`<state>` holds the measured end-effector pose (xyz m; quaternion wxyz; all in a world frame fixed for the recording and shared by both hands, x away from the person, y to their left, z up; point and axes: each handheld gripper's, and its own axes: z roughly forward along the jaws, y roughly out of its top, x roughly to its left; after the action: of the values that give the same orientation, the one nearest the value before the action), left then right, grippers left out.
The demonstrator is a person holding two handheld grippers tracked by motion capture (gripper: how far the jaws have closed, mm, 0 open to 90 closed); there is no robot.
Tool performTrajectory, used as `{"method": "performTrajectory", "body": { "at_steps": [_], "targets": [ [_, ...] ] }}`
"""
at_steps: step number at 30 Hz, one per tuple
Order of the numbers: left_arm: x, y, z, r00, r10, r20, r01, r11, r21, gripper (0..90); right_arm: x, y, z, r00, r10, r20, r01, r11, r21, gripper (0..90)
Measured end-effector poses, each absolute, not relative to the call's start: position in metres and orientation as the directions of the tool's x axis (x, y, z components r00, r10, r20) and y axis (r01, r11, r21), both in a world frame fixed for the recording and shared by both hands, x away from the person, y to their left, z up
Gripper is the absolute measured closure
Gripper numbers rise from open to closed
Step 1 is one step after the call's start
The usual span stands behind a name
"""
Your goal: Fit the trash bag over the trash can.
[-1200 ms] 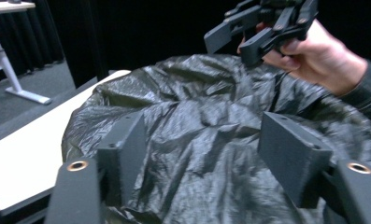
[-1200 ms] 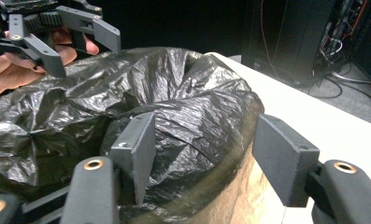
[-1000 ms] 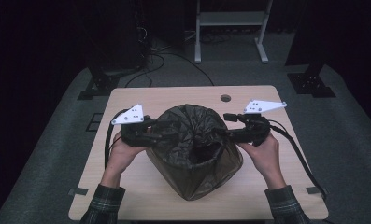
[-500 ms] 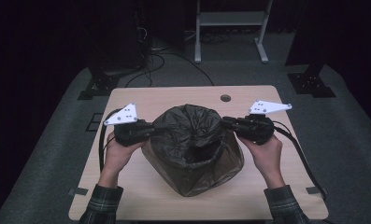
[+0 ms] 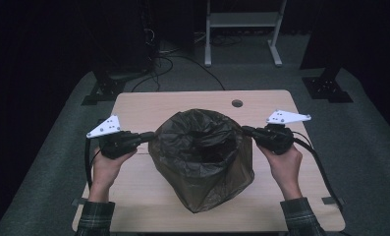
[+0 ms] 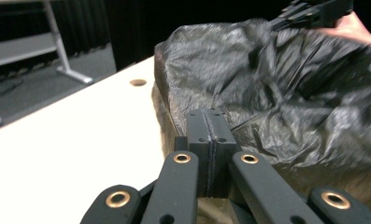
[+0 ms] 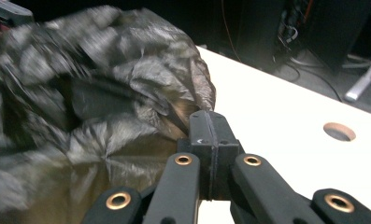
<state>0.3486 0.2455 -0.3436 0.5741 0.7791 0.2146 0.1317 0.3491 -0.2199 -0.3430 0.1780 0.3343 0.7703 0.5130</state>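
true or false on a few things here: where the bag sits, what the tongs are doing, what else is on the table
1. The bag stands on the table. True.
2. The left tongs are wide open. False: shut, at the bag's left edge.
3. The right tongs are at the bag's right edge. True.
4. The bag's mouth is tied shut. False: it gapes open at the top.
5. The table has a round hole behind the bag. True.
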Motion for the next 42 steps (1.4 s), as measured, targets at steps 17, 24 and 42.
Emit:
{"method": "performTrajectory", "body": {
  "at_steps": [17, 24, 42],
  "targets": [
    [0.351, 0.248, -0.352, 0.878, 0.475, -0.063, 0.198, -0.240, 0.950, 89.8, 0.379, -0.208, -0.312, -0.776, 0.620, 0.116, 0.283, 0.176, 0.943, 59.5],
    [0.351, 0.249, -0.351, 0.880, 0.470, -0.066, 0.196, -0.234, 0.952, 89.9, 0.413, -0.178, -0.318, -0.803, 0.575, 0.157, 0.346, 0.235, 0.908, 71.2],
    [0.362, 0.252, -0.370, 0.865, 0.492, -0.096, 0.258, -0.273, 0.927, 89.9, 0.441, -0.189, -0.352, -0.689, 0.717, 0.104, 0.424, 0.284, 0.860, 90.0]
  ]
}}
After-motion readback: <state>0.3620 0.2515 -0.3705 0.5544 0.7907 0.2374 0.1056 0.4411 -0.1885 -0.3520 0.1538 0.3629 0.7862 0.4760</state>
